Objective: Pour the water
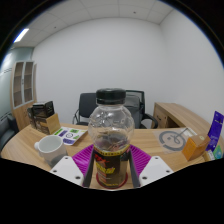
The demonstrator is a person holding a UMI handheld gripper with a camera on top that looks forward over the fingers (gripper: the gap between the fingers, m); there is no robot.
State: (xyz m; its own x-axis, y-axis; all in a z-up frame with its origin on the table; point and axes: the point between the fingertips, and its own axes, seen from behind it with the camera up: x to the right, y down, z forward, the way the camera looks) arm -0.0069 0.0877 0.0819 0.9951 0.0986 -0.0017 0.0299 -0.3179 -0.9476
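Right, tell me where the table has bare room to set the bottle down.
The gripper holds the bottle between its fingers. Bare table lies between the white cup and the bottle, and again between the bottle and the round object. It is crowded at the far left by the boxes and at the right edge by the coloured box.
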